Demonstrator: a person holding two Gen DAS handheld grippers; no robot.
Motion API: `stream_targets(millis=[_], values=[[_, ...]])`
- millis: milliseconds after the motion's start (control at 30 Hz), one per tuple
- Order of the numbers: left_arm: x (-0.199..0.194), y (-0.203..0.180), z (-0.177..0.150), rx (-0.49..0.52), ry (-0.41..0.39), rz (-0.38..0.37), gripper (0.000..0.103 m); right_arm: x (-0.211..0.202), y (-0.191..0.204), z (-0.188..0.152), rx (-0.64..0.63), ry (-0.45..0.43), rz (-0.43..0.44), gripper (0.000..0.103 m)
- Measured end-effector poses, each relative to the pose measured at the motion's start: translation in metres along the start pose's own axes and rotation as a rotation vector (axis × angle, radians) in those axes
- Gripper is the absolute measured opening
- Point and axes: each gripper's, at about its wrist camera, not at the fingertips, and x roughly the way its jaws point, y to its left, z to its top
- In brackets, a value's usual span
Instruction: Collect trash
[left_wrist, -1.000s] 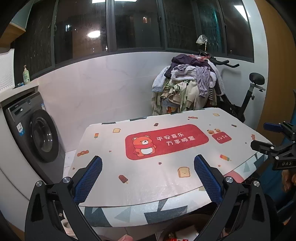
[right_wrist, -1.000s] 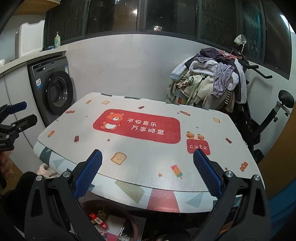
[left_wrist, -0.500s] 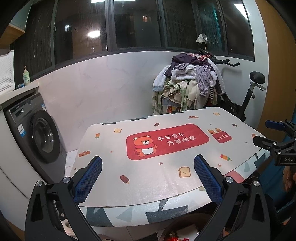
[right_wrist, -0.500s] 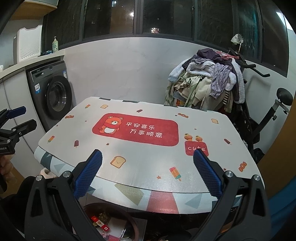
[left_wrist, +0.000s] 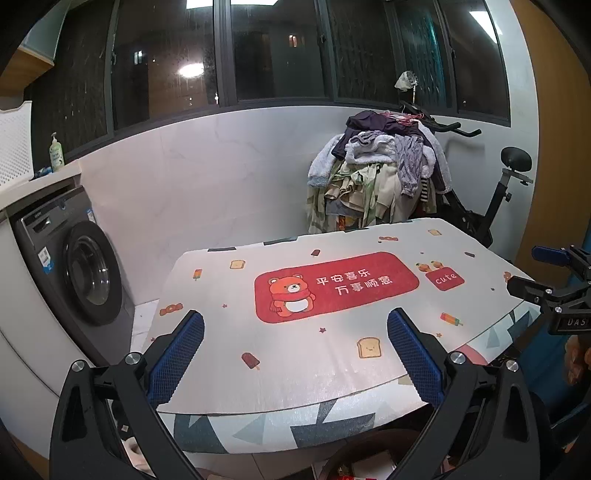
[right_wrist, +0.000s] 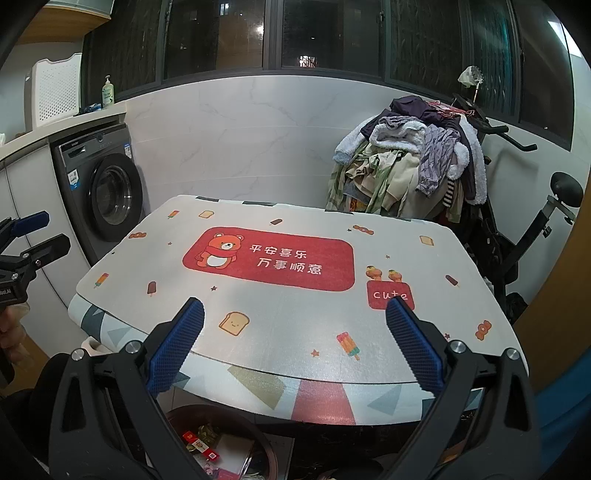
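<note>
left gripper (left_wrist: 295, 354) and right gripper (right_wrist: 295, 350) both spread wide, empty, above the near edge of the table mat (right_wrist: 280, 310); trash bin (right_wrist: 258, 435) beneath.

Table (right_wrist: 122, 325) — covered by a cartoon-print mat (right_wrist: 295, 302) with a red bear panel (right_wrist: 269, 258); mat surface bare.

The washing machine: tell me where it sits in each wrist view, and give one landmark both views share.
Left wrist view: the washing machine sits at the left edge, mid-height, under the white counter, left of the table.
Right wrist view: the washing machine sits upper left, beyond the table's far-left corner.
Shared landmark: the red bear panel printed on the table mat, in the middle of both pictures.
</note>
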Motion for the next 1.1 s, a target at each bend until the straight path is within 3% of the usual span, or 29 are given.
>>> stream_targets(millis=[1100], values=[[-0.0022, -0.0001, 0.0051, 0.004, -0.012, -0.002, 0.097, -0.0022, -0.0010, 0.0062, 0.004, -0.008, -0.004, 0.097]])
